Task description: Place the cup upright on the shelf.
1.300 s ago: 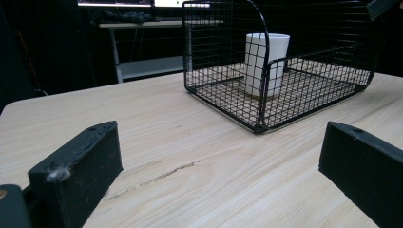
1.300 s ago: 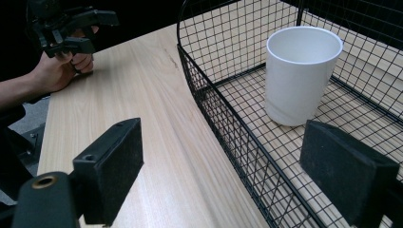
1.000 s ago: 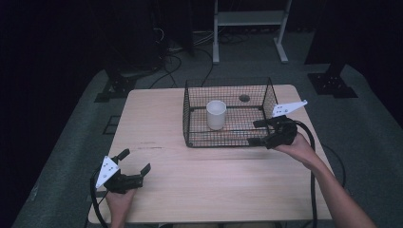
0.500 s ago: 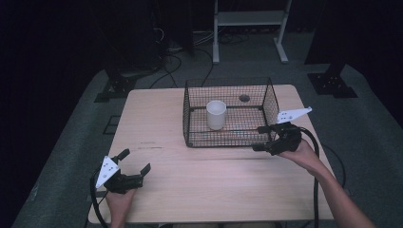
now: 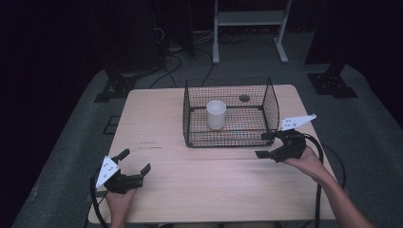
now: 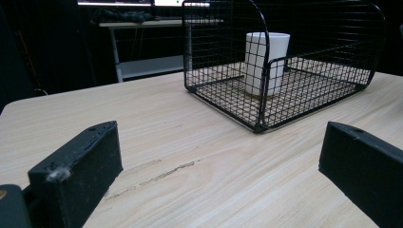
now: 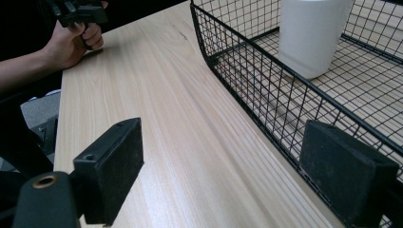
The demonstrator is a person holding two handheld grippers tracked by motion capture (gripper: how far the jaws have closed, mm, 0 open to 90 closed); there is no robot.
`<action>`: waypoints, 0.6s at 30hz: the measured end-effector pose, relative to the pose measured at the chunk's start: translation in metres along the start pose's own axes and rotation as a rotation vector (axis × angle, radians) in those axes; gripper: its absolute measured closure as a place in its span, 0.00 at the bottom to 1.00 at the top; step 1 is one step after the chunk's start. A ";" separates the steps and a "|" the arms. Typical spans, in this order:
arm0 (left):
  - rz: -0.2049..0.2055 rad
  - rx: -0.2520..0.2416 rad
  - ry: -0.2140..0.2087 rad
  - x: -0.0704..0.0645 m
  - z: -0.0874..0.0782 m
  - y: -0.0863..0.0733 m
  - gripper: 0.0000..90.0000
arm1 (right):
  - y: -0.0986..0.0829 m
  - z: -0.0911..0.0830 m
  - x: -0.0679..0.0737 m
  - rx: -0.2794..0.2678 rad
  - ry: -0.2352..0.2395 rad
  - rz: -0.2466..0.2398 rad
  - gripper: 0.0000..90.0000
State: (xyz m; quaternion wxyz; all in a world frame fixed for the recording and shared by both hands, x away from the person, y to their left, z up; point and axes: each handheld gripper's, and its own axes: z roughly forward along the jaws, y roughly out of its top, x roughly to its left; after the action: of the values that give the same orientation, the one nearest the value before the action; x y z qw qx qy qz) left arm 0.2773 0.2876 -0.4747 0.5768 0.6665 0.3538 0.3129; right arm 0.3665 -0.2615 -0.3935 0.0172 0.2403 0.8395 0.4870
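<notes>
Bench [image 5: 161, 123] is pale wood, matt with visible grain. Basket [image 5: 271, 102] is thin black wire mesh, cup [image 5: 216, 114] smooth matt white, claw pads [image 7: 111, 168] dull black, rubbery-looking.

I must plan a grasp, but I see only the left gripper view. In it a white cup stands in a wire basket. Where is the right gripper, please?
Observer: In the high view the right gripper is at the near right corner of the wire basket, with its jaws open.
Operator: Does it hold the basket wall?
Observer: Not yet. In the right gripper view one jaw is close beside the mesh wall and the other is over the bare table; I cannot tell if it touches.
Operator: Is the white cup upright?
Observer: Yes, the white cup stands upright, apart from the walls.
</notes>
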 end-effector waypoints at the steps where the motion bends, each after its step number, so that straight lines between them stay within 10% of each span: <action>1: 0.000 -0.001 0.001 0.000 0.000 0.000 0.00 | -0.001 0.000 0.000 0.000 0.002 0.002 0.15; 18: 0.002 0.001 0.001 0.000 0.000 0.000 0.00 | -0.023 -0.012 0.005 -0.017 -0.017 0.022 0.15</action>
State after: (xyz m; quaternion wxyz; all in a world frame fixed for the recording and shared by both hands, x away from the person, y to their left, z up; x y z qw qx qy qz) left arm 0.2771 0.2875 -0.4746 0.5760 0.6669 0.3537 0.3136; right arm 0.3506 -0.2785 -0.4053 0.0210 0.2535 0.8325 0.4922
